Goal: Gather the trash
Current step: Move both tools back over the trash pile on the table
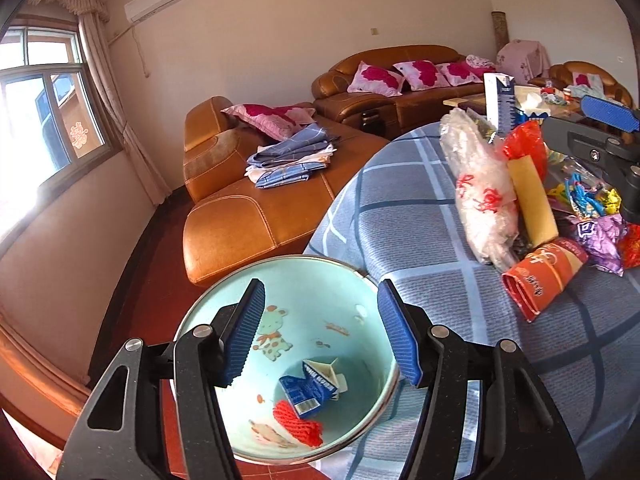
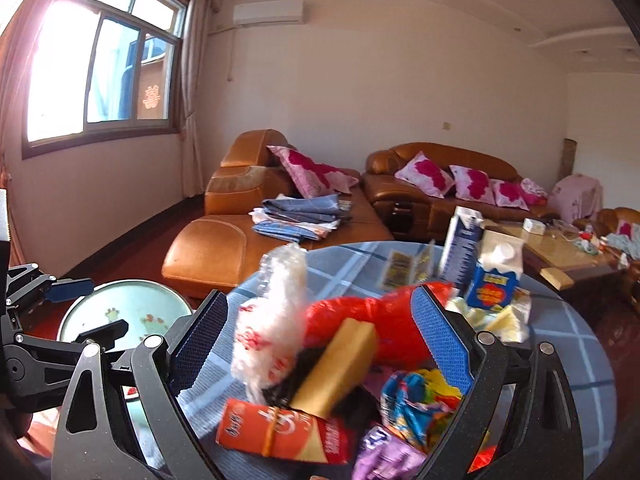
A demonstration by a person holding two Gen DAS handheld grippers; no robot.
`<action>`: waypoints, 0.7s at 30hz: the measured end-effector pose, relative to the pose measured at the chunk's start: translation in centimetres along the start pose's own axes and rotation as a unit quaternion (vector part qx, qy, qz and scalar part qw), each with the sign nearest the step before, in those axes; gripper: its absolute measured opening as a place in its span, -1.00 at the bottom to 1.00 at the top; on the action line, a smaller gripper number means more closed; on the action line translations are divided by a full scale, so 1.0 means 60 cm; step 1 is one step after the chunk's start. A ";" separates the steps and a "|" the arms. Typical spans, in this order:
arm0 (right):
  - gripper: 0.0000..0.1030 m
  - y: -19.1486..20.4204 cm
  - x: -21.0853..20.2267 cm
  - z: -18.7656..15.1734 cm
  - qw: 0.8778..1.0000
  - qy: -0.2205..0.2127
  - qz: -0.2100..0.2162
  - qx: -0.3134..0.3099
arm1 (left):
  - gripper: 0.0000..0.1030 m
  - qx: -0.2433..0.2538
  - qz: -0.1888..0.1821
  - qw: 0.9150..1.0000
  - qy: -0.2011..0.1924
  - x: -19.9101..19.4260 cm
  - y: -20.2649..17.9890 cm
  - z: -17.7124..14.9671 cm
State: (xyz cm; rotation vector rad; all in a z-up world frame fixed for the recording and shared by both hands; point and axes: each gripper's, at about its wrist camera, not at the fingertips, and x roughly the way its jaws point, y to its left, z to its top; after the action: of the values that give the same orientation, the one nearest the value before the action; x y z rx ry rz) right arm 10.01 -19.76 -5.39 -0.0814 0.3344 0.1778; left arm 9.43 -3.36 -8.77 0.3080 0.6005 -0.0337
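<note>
Right gripper (image 2: 320, 344), released, straddles yellow sponge (image 2: 336, 364) and red bag (image 2: 360, 320); closing risks dragging both. Left gripper (image 1: 320, 332), released, hovers over basin (image 1: 352, 280) at 6 o'clock.

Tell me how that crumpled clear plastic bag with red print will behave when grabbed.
The clear plastic bag looks thin and crinkled, so it probably collapses floppily and weighs little. Its glossy film may slip between the pads. It leans against the yellow block, so lifting it might shift that.

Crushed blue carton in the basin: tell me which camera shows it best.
Left wrist view. It looks straight down into the basin, with the crushed blue carton lying at the bottom beside red netting. The right wrist view shows only the basin's rim and inner wall; the carton is hidden.
</note>
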 end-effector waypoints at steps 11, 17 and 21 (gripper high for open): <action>0.54 -0.062 -0.018 -0.067 0.993 0.061 -0.090 0.045 | 0.15 0.019 -0.056 0.998 -0.026 0.010 -0.083 0.037; 0.40 -0.064 0.001 -0.096 0.989 0.111 -0.082 0.052 | 0.24 0.009 -0.071 0.997 -0.011 0.028 -0.102 0.022; 0.27 -0.067 0.017 -0.111 0.984 0.149 -0.082 0.055 | 0.24 0.010 -0.079 0.997 -0.003 0.032 -0.106 0.015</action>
State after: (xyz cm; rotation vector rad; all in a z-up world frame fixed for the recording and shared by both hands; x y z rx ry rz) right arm 9.60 -24.26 -11.81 -0.0268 0.6326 -0.0184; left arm 10.74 -9.60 -10.93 0.2793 0.6173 -0.1936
